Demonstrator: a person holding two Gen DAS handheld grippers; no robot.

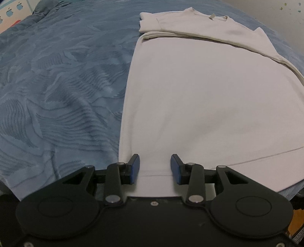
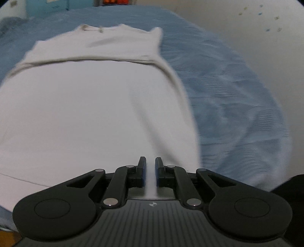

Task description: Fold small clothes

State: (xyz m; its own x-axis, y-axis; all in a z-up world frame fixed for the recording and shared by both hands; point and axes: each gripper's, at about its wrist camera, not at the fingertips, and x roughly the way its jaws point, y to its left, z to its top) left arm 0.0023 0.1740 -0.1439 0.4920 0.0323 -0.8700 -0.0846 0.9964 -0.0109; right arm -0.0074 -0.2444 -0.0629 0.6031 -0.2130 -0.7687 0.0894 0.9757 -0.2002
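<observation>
A white T-shirt (image 1: 209, 104) lies flat on the blue bedspread (image 1: 57, 85), collar at the far end and sleeves folded in across the top. My left gripper (image 1: 154, 161) stands open over the near hem by the shirt's left corner, with the hem between its blue pads (image 1: 135, 167) but not pinched. In the right wrist view the same T-shirt (image 2: 85, 114) fills the left and middle. My right gripper (image 2: 151, 161) is shut on a strip of the near hem close to the shirt's right edge. A raised crease runs away from it through the cloth.
The patterned blue bedspread (image 2: 237, 114) stretches wide to the left of the shirt and to its right. A pale wall (image 2: 256, 38) rises past the bed's right side. Boxes and clutter (image 1: 11, 13) sit beyond the far left corner.
</observation>
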